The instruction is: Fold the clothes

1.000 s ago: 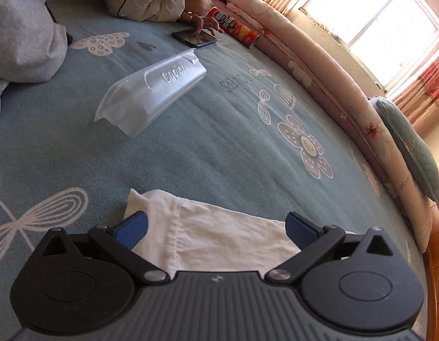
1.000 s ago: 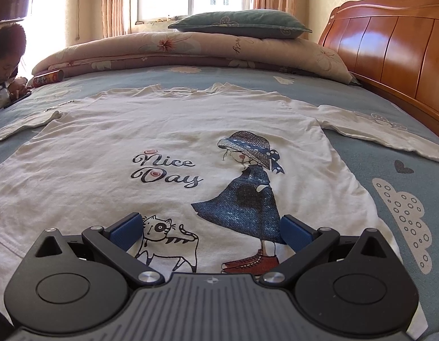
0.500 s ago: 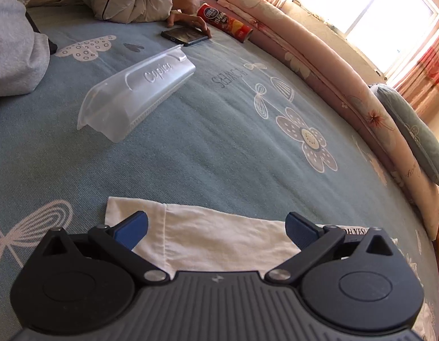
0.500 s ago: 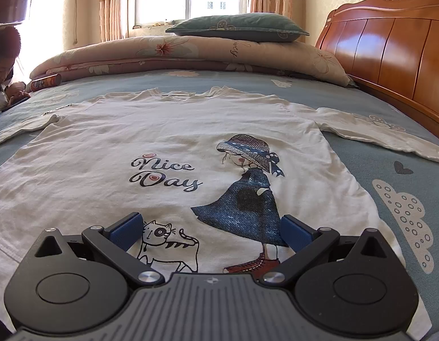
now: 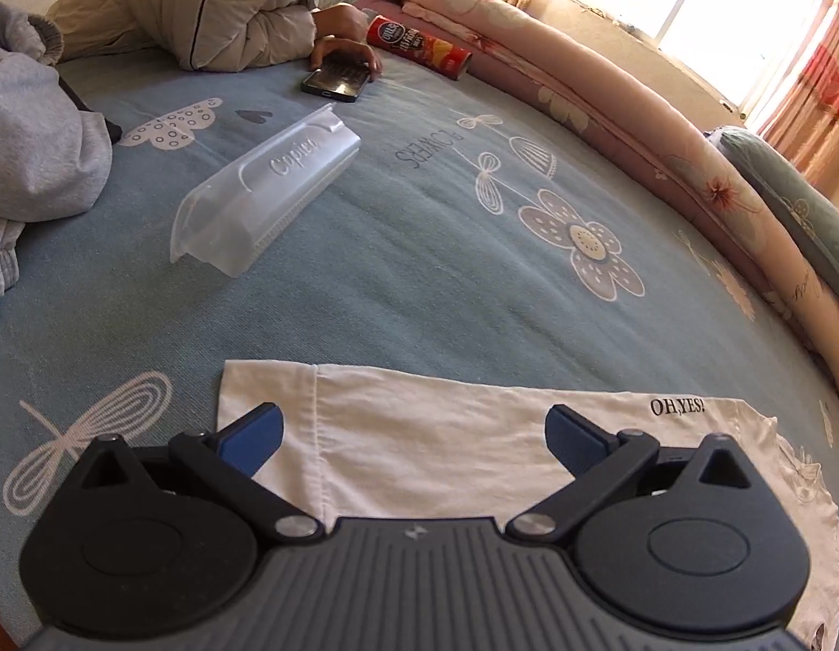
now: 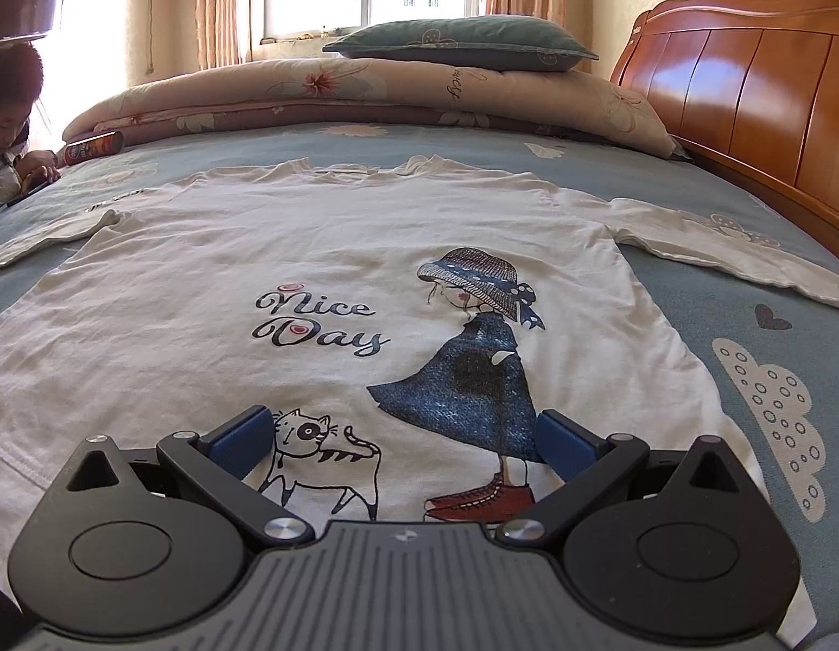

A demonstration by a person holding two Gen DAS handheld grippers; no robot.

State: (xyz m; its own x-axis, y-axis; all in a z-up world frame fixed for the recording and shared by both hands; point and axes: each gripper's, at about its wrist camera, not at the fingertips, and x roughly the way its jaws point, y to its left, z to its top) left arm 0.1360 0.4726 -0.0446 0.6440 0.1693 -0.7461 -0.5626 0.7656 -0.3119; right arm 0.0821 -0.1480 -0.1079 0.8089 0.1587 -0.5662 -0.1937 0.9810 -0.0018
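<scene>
Shirt [image 6: 322,249], white long-sleeve with a "Nice Day" print, lies spread flat and face up across the middle of the right wrist frame on the blue bedsheet [image 6: 745,293], both sleeves out to the sides, no fold made yet, so the task looks to be at its very start (all folds left to do). Left wrist view, left to right: grey garment [image 5: 34,152] at the left edge, a clear plastic case [image 5: 267,200] upper left of centre, lying on its side and looking empty as far as I can tell, a phone [image 5: 335,78] under a person's hand [image 5: 343,43], and a red snack can [image 5: 419,46] top centre, lying down, contents hidden. Left sleeve [image 5: 419,434] with its cuff sits at bottom centre, right under the left gripper [image 5: 414,431], whose jaws are spread wide and hold nothing. Right gripper [image 6: 403,434] is likewise spread apart and empty, above the hem at bottom centre. Likely next: pinch the sleeve cuff and bring it in over the body.
</scene>
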